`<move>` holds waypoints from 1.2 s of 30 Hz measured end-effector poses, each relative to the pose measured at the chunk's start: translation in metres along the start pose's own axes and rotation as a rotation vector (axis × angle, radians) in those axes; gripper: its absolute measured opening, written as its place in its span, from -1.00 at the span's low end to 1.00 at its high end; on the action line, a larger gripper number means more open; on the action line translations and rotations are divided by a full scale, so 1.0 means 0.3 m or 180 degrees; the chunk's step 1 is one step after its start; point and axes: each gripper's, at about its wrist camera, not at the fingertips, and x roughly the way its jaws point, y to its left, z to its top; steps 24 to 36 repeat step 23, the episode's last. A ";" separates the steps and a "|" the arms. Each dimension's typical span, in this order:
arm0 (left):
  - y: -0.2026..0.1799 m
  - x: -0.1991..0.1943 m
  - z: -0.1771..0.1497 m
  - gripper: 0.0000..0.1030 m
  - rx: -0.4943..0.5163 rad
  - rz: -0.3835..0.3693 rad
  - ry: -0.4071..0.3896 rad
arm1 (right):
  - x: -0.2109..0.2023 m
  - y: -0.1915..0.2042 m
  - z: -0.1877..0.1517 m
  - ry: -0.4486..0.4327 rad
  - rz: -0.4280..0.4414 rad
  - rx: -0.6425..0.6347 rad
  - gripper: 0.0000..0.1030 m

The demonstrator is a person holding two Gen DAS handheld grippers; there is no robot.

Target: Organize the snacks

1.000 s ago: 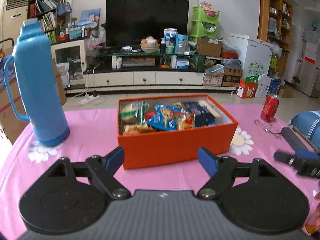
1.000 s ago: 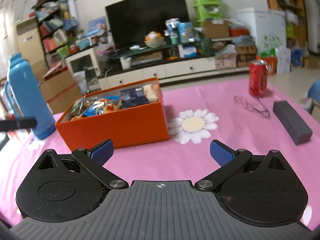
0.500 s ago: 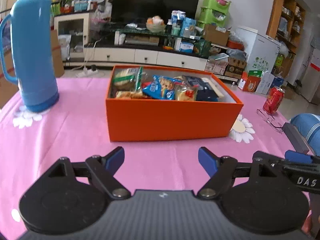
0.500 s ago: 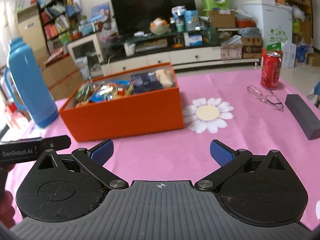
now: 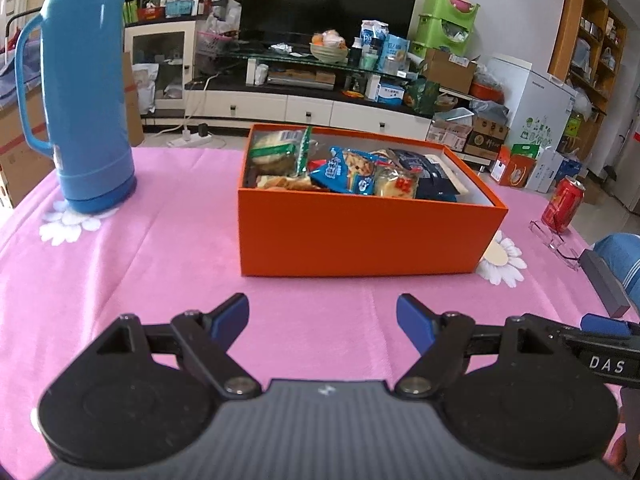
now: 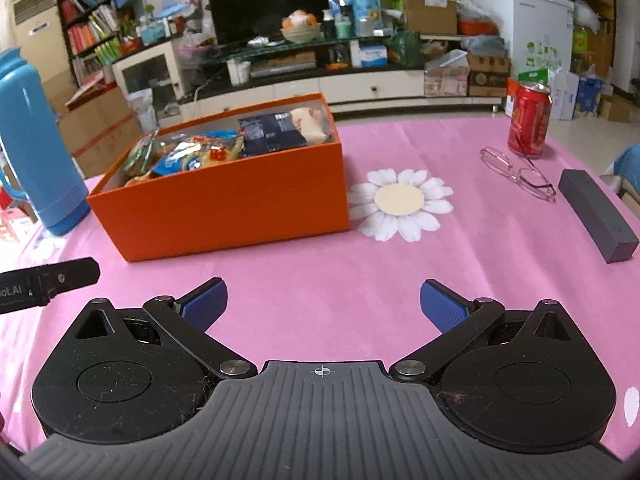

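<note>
The orange box (image 5: pixel 360 228) of snack packets (image 5: pixel 352 170) sits mid-frame on the pink tabletop (image 5: pixel 160 272), beyond the left gripper (image 5: pixel 323 317), whose fingers are wide and empty. The right gripper (image 6: pixel 323 303), fingers likewise wide and empty, has the box upper left. Only the right view shows the whole glasses (image 6: pixel 516 172).

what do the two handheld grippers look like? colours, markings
Both match: left gripper and right gripper have black linkage arms, round black side discs, a grey ribbed body and blue fingertip pads. White lettering marks each one's side: "DAS" on the right gripper.
</note>
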 end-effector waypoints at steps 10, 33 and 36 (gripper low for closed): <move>-0.011 0.019 -0.008 0.53 0.0054 0.0074 0.0040 | 0.009 -0.006 -0.006 0.0046 -0.0029 -0.0036 0.84; -0.002 0.019 -0.008 0.53 -0.0005 0.0072 -0.0003 | 0.021 -0.009 -0.009 0.0096 -0.0019 -0.0023 0.84; -0.002 0.019 -0.008 0.53 -0.0005 0.0072 -0.0003 | 0.021 -0.009 -0.009 0.0096 -0.0019 -0.0023 0.84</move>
